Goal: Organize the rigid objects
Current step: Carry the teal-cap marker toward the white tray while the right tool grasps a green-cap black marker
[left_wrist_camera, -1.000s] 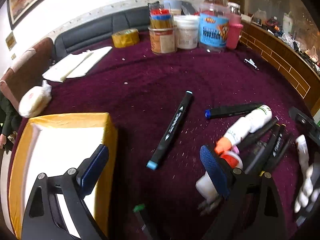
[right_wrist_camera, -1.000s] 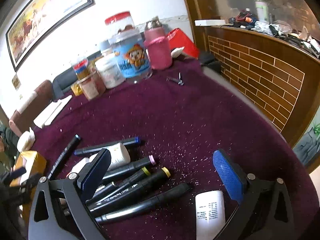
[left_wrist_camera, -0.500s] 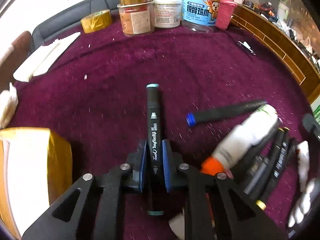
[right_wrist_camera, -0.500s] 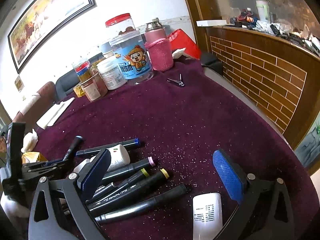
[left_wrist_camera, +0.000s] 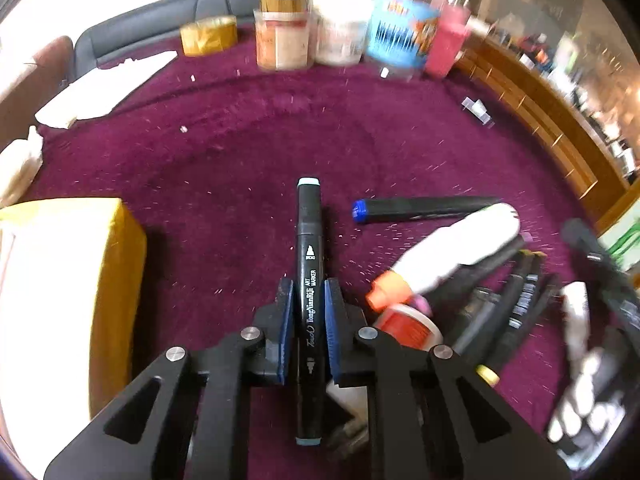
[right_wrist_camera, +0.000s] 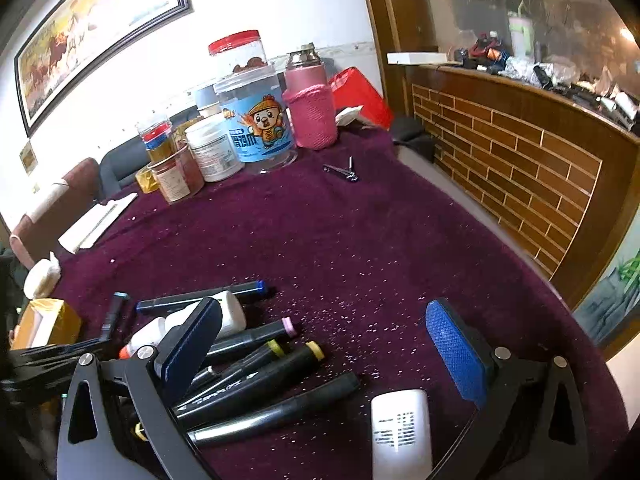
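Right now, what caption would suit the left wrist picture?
Left claw shut on a black art marker, above a purple cloth strewn with other markers.

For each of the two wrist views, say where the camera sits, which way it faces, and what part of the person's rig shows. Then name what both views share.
Left wrist: sits behind the left gripper, facing across the purple tablecloth toward the jars; its fingers clamp a black marker.
Right wrist: sits behind the right gripper, open over the marker pile, facing the brick-patterned counter.
Shared: the blue-labelled jar, the blue-capped marker and the tablecloth.
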`<state>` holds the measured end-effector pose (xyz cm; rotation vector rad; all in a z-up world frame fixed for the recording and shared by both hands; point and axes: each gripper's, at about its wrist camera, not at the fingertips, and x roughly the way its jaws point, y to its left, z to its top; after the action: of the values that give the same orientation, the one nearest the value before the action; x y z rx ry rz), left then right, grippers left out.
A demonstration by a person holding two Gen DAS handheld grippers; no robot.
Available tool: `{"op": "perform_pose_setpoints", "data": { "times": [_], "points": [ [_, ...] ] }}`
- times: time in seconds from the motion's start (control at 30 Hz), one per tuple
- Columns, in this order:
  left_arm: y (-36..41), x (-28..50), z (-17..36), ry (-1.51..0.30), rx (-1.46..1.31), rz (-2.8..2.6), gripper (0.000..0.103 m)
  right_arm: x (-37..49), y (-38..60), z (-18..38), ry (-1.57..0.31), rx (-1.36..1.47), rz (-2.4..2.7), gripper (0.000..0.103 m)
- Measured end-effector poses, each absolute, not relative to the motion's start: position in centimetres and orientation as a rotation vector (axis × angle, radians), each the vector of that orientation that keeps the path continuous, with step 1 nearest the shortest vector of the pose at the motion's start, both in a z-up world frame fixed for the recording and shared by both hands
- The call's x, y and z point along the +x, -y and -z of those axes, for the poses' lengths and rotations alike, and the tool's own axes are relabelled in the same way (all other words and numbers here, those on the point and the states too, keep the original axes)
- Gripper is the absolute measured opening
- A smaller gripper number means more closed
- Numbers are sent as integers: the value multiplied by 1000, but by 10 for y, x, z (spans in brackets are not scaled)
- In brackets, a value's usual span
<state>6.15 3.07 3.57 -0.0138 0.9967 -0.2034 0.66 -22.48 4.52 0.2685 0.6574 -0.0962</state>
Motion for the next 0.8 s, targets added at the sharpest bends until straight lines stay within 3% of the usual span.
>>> {"op": "perform_pose_setpoints", "data": {
  "times": [0.43, 0.8],
  "points": [
    [-109, -40, -81, -812, -271, 285, 12, -27, 190, -74, -650, 207, 17, 100],
    [-179, -86, -92, -745, -332, 159, 12, -63, 13, -62, -886, -55, -492, 100]
  ]
}}
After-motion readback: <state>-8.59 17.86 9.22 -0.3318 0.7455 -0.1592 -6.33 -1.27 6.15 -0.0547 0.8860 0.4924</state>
